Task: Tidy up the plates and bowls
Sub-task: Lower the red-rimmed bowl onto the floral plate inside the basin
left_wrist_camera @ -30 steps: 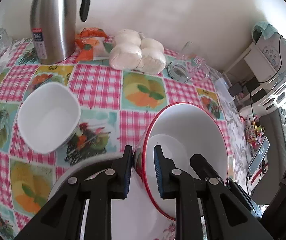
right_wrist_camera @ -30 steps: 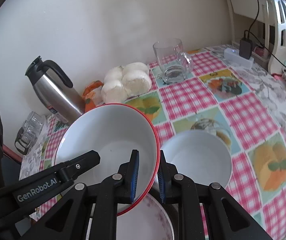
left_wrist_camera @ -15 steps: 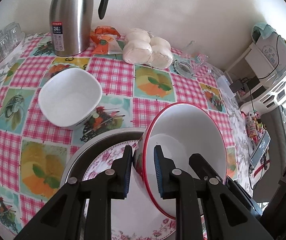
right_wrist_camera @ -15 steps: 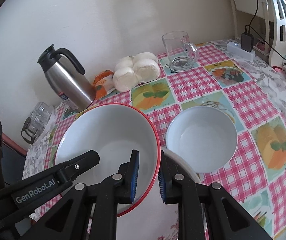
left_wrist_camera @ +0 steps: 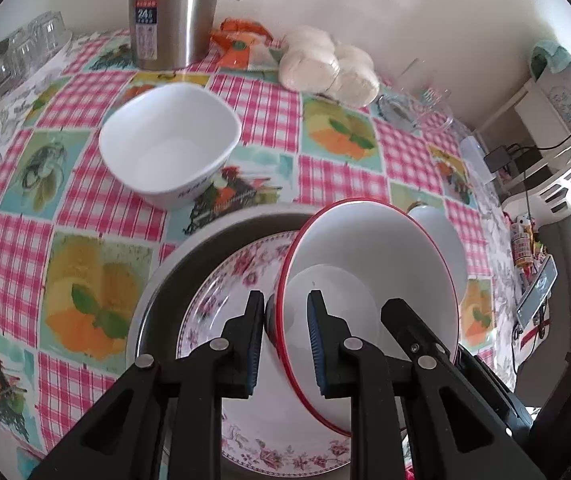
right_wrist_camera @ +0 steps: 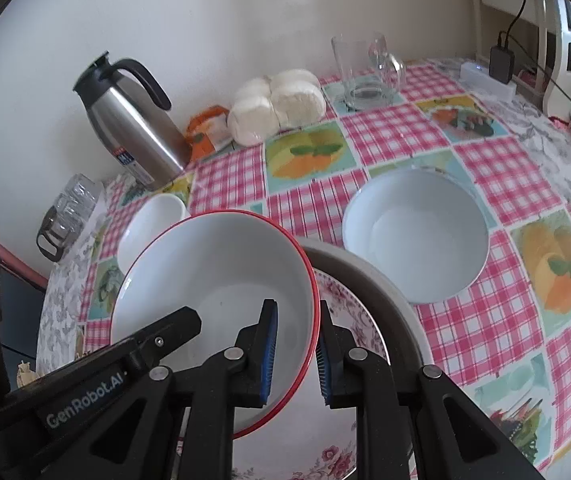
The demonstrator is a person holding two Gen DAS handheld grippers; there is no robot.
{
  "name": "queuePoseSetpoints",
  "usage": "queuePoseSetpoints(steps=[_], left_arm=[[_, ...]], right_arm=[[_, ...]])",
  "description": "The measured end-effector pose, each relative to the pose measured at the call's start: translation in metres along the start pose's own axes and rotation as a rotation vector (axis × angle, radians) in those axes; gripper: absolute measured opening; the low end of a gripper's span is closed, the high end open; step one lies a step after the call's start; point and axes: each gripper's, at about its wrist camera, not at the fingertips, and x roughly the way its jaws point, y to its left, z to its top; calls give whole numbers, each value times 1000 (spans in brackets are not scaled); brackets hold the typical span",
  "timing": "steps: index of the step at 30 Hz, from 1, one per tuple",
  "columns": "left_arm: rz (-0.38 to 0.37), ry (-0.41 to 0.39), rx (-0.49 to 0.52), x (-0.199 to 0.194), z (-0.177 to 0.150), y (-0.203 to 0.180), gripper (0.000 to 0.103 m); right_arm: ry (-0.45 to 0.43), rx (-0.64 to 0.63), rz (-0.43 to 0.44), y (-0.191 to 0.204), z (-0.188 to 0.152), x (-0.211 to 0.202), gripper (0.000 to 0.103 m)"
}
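Note:
A white bowl with a red rim (left_wrist_camera: 369, 264) (right_wrist_camera: 213, 276) hangs tilted over a floral plate (left_wrist_camera: 221, 292) (right_wrist_camera: 349, 308) that lies in a wide grey dish (left_wrist_camera: 189, 256) (right_wrist_camera: 369, 272). My left gripper (left_wrist_camera: 285, 340) is shut on the bowl's left rim, and my right gripper (right_wrist_camera: 295, 354) is shut on its right rim. A squarish white bowl (left_wrist_camera: 169, 140) (right_wrist_camera: 151, 220) stands on the cloth to the far left. A round white bowl (right_wrist_camera: 415, 232) (left_wrist_camera: 443, 240) stands to the right of the stack.
On the checked tablecloth (left_wrist_camera: 85, 204) a steel jug (left_wrist_camera: 173, 8) (right_wrist_camera: 133, 120), an orange packet (left_wrist_camera: 241, 44), wrapped white buns (left_wrist_camera: 325, 64) (right_wrist_camera: 277, 104) and a glass mug (right_wrist_camera: 365, 68) line the wall. Small glasses (left_wrist_camera: 17, 52) sit far left. A shelf with cables (left_wrist_camera: 545, 120) stands past the table's right edge.
Both grippers have carried the red-rimmed bowl back and down over the floral plate. More of the plate and grey dish now show under it, and the two white bowls lie farther away.

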Motion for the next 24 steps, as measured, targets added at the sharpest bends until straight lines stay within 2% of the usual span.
queuePoseSetpoints(steps=[10, 24], left_arm=[[2, 61, -31, 18, -2, 6, 21], [6, 90, -45, 24, 0, 9, 21]], right_arm=[[54, 7, -19, -3, -3, 14, 21], [72, -6, -27, -2, -5, 19, 21]])
